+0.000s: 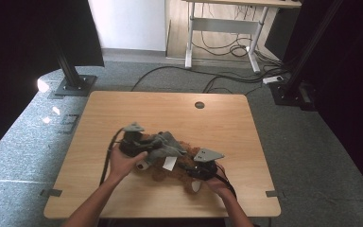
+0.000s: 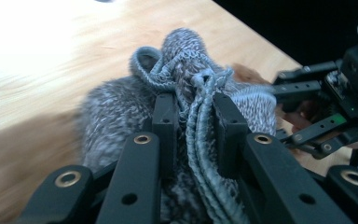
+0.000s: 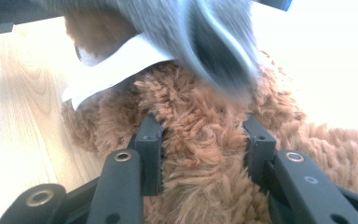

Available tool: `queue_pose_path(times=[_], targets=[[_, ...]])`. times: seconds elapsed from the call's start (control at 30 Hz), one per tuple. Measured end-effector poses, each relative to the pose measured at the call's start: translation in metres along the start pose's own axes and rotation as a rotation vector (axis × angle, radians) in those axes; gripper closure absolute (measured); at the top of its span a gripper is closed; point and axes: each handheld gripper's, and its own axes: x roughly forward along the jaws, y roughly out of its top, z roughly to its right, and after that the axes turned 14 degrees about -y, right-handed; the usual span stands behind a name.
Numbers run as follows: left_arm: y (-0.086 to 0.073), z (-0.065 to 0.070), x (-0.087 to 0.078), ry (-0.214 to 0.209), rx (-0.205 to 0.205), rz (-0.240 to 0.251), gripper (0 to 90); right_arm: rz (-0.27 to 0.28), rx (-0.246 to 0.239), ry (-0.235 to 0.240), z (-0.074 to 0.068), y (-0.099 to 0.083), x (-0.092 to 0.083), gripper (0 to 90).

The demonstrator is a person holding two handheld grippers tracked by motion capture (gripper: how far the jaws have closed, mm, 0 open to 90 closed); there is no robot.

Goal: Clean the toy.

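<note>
A brown plush toy (image 1: 179, 168) lies on the wooden table (image 1: 217, 123) near its front edge, with a grey knitted garment (image 1: 165, 145) draped over its top. My left gripper (image 2: 193, 114) is shut on a bunched fold of the grey knitted garment (image 2: 186, 84), whose ribbed hem runs between the jaws. My right gripper (image 3: 200, 135) is shut on a thick limb of the brown plush toy (image 3: 200, 121). A white fabric label (image 3: 116, 65) hangs from the garment (image 3: 200, 32) above the fur. In the high view my left gripper (image 1: 144, 149) sits at the toy's left and my right gripper (image 1: 189, 168) at its right.
A round cable hole (image 1: 199, 105) lies near the table's far edge. Black stand bases (image 1: 75, 85) rest on the grey carpet at both far sides, and a white desk frame (image 1: 222, 28) with loose cables stands behind.
</note>
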Motion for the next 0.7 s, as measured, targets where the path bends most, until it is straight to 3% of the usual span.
queue_pose_path(times=[0.13,0.33,0.47,0.7], targets=[[-0.005,-0.02,-0.032,0.083,-0.029,0.036,73.8,0.002,0.005,0.002,0.0,-0.001,0.0,59.5],[-0.022,-0.045,-0.058,0.104,-0.099,0.082,73.7,0.004,0.012,0.006,0.002,-0.001,0.0,59.5],[-0.03,-0.044,-0.056,0.091,-0.098,0.086,73.5,0.008,0.019,0.003,0.002,-0.002,0.001,59.4],[-0.046,-0.034,-0.05,0.084,-0.06,0.091,73.9,-0.001,0.039,0.005,0.001,-0.001,-0.002,55.3]])
